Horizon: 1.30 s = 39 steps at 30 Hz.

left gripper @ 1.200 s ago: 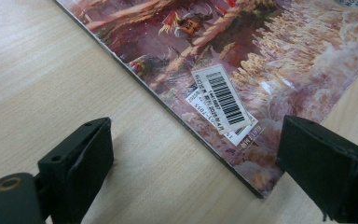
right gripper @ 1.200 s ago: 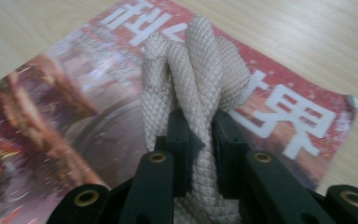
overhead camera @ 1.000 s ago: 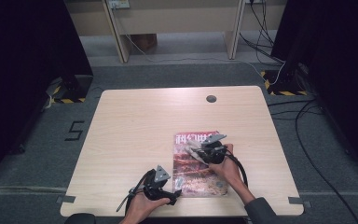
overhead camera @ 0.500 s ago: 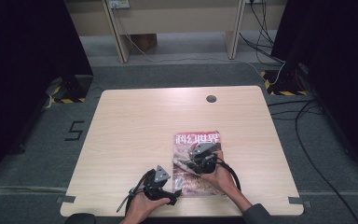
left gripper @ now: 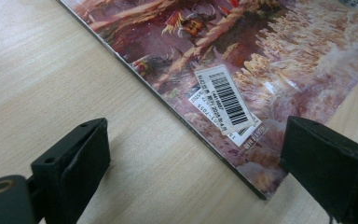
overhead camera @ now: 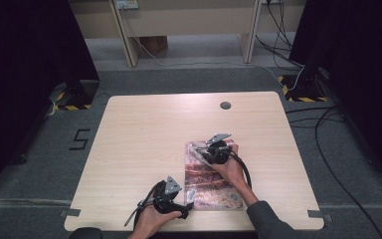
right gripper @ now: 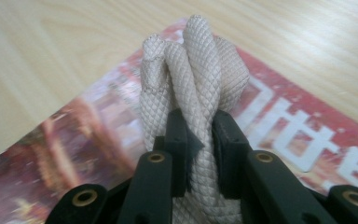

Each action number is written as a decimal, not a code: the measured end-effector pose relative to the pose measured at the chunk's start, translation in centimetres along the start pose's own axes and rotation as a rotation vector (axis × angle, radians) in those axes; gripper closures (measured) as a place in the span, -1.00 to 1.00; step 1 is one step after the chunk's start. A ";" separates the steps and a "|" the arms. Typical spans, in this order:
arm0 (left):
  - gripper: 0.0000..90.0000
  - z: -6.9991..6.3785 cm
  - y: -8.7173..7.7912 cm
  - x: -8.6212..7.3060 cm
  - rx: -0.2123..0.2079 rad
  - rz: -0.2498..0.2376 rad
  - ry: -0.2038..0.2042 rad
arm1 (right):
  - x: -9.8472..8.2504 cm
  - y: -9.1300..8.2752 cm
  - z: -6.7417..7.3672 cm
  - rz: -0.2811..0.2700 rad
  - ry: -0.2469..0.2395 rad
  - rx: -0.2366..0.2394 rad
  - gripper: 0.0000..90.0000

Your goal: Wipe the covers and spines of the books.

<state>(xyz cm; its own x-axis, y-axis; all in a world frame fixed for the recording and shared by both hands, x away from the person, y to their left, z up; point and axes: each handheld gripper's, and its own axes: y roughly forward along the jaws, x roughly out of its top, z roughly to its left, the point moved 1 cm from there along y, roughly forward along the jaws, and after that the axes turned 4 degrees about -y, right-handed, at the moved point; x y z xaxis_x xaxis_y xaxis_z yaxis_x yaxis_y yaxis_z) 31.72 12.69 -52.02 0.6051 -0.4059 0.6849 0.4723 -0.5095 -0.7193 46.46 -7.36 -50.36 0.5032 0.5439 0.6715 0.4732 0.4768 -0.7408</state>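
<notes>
A magazine [overhead camera: 210, 186] with a reddish picture cover lies flat on the wooden table [overhead camera: 144, 139], near its front edge. My right gripper [overhead camera: 213, 152] hovers over the magazine's far end, where the white title letters are. In the right gripper view the right gripper [right gripper: 198, 128] is shut on a folded bundle of white braided rope [right gripper: 191, 74], which sticks up past the jaws above the magazine [right gripper: 289, 130]. My left gripper [overhead camera: 185, 206] rests at the magazine's near left corner. In the left gripper view the left gripper [left gripper: 193, 154] stands open, straddling the magazine's [left gripper: 270, 60] spine edge by a barcode sticker [left gripper: 227, 98].
A small round dark grommet [overhead camera: 225, 105] sits in the table's far side. Bare wood stretches left of the magazine. Cables [overhead camera: 328, 124] run across the floor to the right of the table, and wooden furniture legs stand beyond it.
My right hand with the rope has shifted a little left and toward the magazine's far end. The left gripper has stayed put.
</notes>
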 end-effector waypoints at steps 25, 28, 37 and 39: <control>-0.84 0.0 0.0 0.0 0.002 0.000 0.003 | -0.3 -0.4 3.8 0.001 -0.116 0.075 0.76; -0.84 0.0 0.0 0.0 0.004 0.001 0.007 | -0.9 -1.0 4.6 0.009 -0.149 0.100 0.76; -0.82 -0.2 -0.1 0.0 0.012 -0.009 0.013 | -3.7 -3.6 6.4 0.010 -0.185 0.155 0.76; -0.81 -0.2 -0.1 0.0 0.008 -0.008 0.013 | -4.4 -4.2 6.7 0.012 -0.184 0.160 0.76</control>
<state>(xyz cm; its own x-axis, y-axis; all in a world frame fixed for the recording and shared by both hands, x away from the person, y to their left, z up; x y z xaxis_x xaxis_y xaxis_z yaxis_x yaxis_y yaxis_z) 31.52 12.60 -51.94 0.5926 -0.4118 0.6923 0.4826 -0.5066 -0.7145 37.45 -7.11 -50.32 0.3609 0.6597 0.6592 0.3400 0.5651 -0.7517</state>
